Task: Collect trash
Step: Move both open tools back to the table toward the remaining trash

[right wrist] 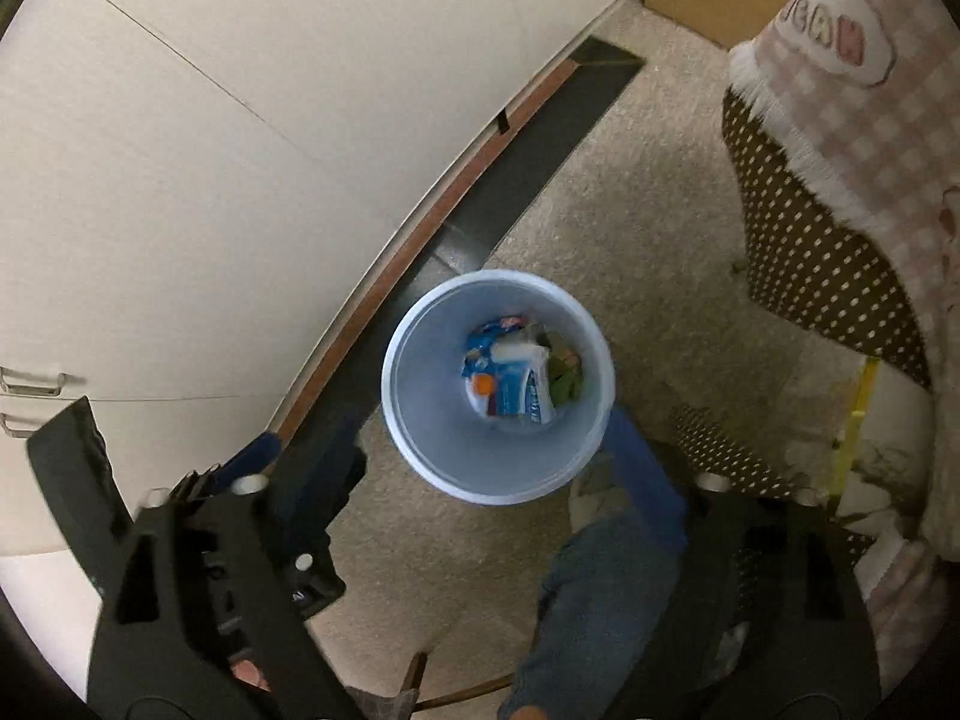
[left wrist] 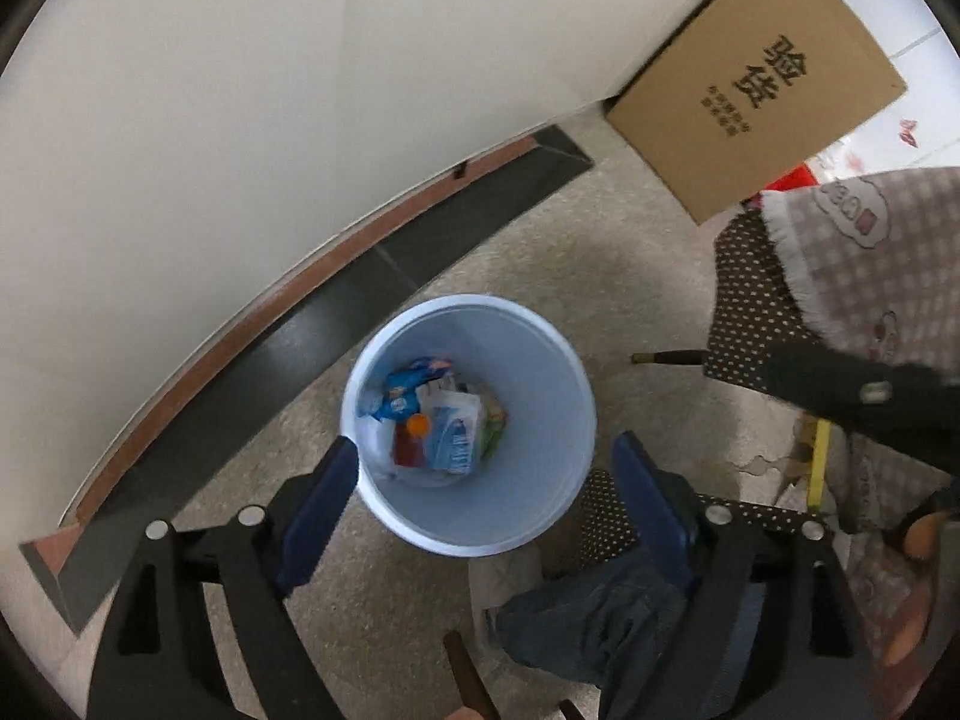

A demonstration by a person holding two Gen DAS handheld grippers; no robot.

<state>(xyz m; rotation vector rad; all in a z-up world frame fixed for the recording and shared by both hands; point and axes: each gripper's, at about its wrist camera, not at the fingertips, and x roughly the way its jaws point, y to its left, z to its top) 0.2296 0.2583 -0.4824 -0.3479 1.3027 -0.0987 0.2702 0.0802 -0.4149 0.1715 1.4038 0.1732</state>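
Left wrist view | both grippers spread, empty: left gripper (left wrist: 486, 474), right gripper (right wrist: 480, 450) | pale blue bin (left wrist: 564, 462) directly below both, trash (left wrist: 438, 420) at bottom

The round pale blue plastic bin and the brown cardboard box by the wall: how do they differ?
The round pale blue plastic bin stands open-topped in the middle of the speckled floor; the brown cardboard box sits back near the wall. The bin is smooth and unmarked; the box carries black printed characters. The bin shows crumpled wrappers inside; the box's contents cannot be seen. Both rest on the floor.
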